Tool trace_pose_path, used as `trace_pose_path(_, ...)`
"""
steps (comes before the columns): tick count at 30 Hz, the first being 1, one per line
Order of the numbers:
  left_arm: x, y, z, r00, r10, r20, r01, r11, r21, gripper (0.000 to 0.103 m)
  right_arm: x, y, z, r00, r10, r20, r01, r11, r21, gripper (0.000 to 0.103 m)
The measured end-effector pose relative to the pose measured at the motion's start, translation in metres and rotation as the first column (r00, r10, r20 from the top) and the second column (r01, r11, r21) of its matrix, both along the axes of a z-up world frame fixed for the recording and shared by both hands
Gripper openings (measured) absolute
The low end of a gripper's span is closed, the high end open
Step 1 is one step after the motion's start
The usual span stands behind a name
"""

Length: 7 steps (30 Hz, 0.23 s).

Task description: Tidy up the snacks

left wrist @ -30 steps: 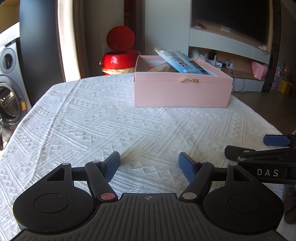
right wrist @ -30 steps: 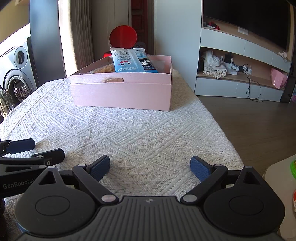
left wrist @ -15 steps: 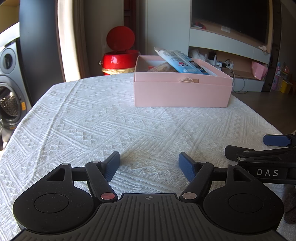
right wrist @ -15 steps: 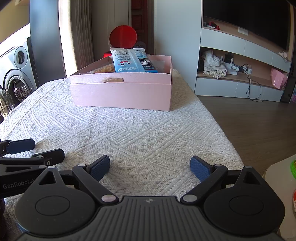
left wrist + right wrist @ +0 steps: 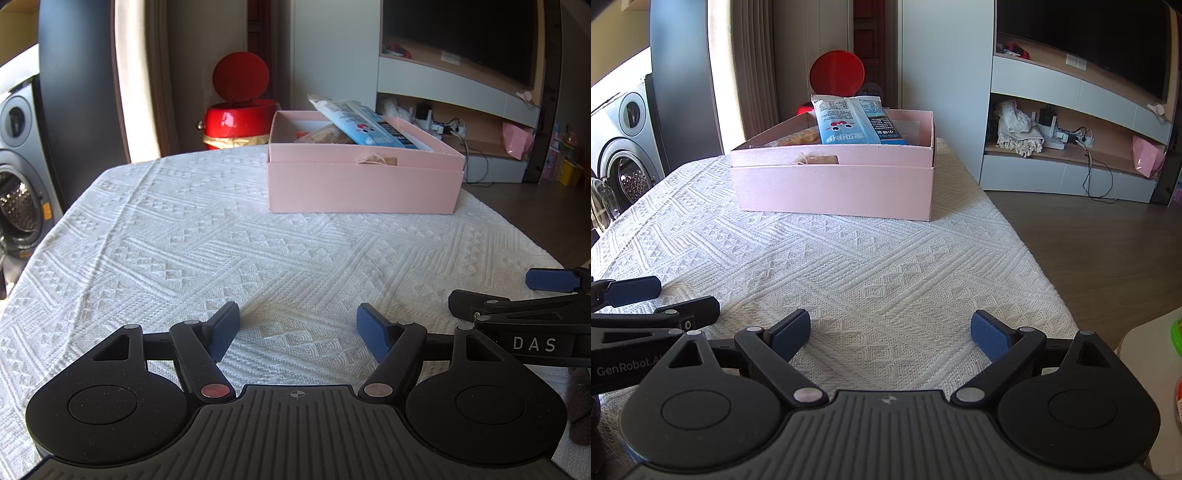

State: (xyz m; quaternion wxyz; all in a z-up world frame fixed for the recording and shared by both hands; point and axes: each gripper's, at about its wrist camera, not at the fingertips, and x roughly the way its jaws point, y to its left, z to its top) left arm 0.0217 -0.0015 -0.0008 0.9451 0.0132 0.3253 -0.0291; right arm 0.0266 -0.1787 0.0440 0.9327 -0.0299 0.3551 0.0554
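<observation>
A pink open box (image 5: 364, 186) (image 5: 834, 184) stands at the far side of the table. A blue and white snack packet (image 5: 364, 123) (image 5: 851, 122) leans out of it, above a brown snack (image 5: 321, 136) (image 5: 799, 138). My left gripper (image 5: 297, 332) is open and empty, low over the near part of the cloth. My right gripper (image 5: 890, 332) is open and empty beside it. Each gripper shows at the edge of the other's view, the right in the left wrist view (image 5: 532, 295) and the left in the right wrist view (image 5: 646, 299).
A white textured cloth (image 5: 221, 251) (image 5: 886, 258) covers the table. A red bin (image 5: 236, 118) with its lid up stands behind the table. A washing machine (image 5: 18, 199) is at the left. A TV shelf unit (image 5: 1071, 140) and wooden floor (image 5: 1108, 251) lie to the right.
</observation>
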Motion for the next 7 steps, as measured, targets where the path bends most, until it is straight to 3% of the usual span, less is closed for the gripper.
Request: trace_pose_path(7, -0.0001, -0.0015, -0.0003, 1.000, -0.002, 0.001, 0.002, 1.000, 0.004, 0.076, 0.0002, 0.0001, -0.0004, 1.000, 0.000, 0.000, 0.000, 1.000, -0.001, 0.094)
